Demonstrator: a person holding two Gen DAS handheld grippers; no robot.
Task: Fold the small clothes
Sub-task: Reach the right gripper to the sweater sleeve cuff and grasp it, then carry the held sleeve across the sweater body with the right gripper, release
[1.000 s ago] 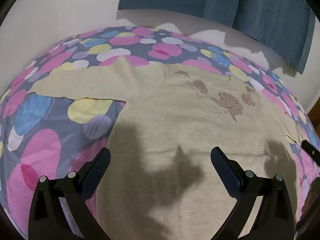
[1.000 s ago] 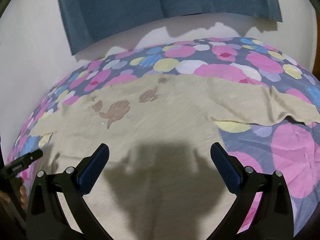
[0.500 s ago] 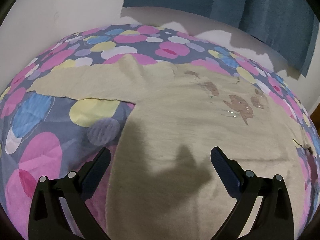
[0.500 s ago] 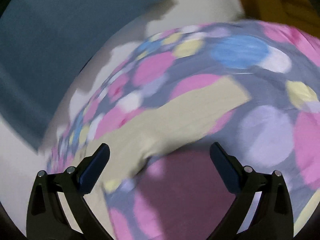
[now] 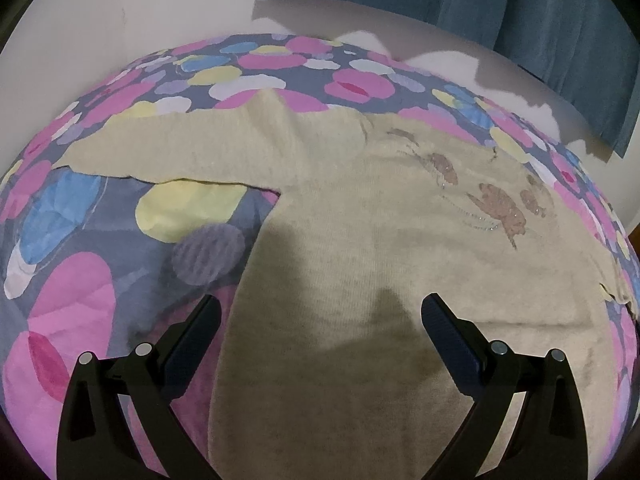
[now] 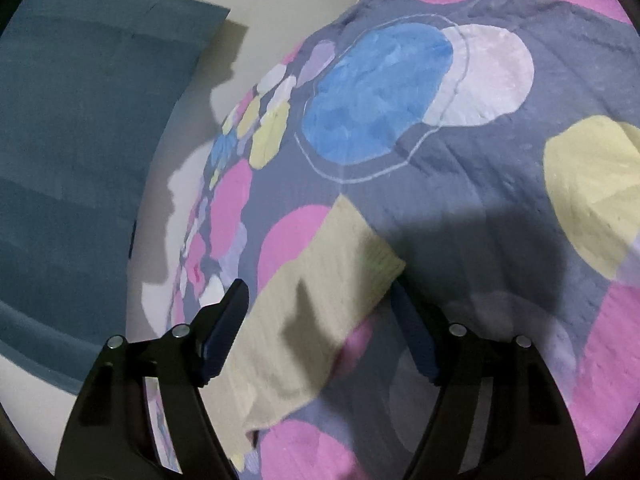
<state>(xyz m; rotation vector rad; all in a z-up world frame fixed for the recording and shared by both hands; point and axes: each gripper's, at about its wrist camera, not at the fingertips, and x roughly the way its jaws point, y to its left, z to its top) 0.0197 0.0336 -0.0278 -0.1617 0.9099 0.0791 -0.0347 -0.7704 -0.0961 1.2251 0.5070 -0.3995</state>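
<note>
Two tongs open | your right tongs (image 6: pixel 316 320) have swung from the sweater (image 5: pixel 380 280) body to its sleeve cuff (image 6: pixel 352 264), jaws just narrowing around it, not yet pinching | left tongs (image 5: pixel 320 332) wide, empty, over the hem | sweater flat on bed (image 5: pixel 80 280) | sleeve fold next

two black plastic grippers, each with a pair of angled fingers. left gripper (image 5: pixel 320 316): matte black arms widening toward the base, dark navy ribbed pads (image 5: pixel 448 340) on the inner faces, two round silver pivot pins on each finger. right gripper (image 6: pixel 318 314): same black frame, same dark blue grooved pads (image 6: pixel 224 328), same paired silver pins by each finger's knuckle. triangular cut-outs low in the arms.
</note>
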